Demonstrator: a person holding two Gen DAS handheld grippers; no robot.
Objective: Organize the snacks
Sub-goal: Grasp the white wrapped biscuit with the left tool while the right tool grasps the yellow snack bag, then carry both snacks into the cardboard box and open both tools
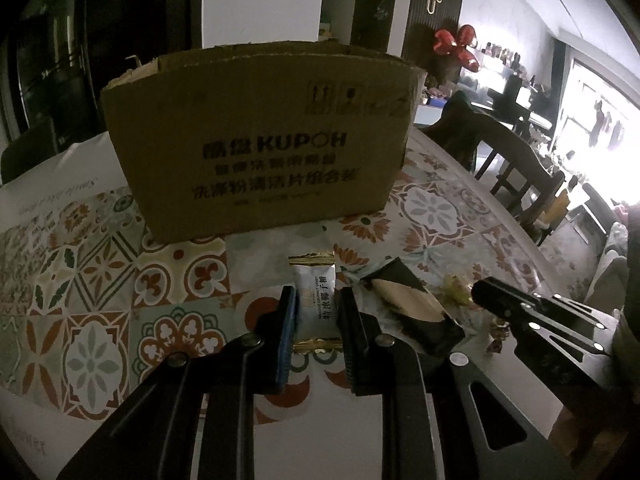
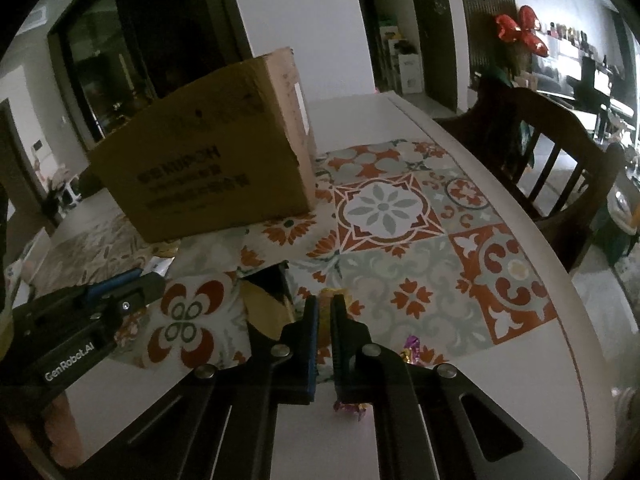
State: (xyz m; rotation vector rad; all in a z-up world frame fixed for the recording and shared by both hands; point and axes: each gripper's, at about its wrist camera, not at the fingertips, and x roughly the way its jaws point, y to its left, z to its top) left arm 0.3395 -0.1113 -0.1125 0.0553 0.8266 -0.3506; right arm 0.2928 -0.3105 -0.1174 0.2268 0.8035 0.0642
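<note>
My left gripper (image 1: 316,296) is shut on a white candy packet (image 1: 314,280) with gold ends, held a little above the patterned tablecloth (image 1: 100,280). An open-topped cardboard box (image 1: 256,140) stands just beyond it, also seen as the box (image 2: 208,160) in the right wrist view. My right gripper (image 2: 325,300) is shut, with a small yellow-wrapped candy (image 2: 330,291) pinched at its tips. In the left wrist view that right gripper (image 1: 480,292) sits to the right. A dark brown snack packet (image 1: 408,308) lies between the two grippers. The left gripper (image 2: 152,280) shows at the left of the right wrist view.
Small loose candies (image 2: 408,348) lie on the table near the right gripper, another candy (image 2: 352,406) under its fingers. The rounded table edge (image 2: 576,320) runs on the right, with a dark wooden chair (image 2: 560,152) beyond it.
</note>
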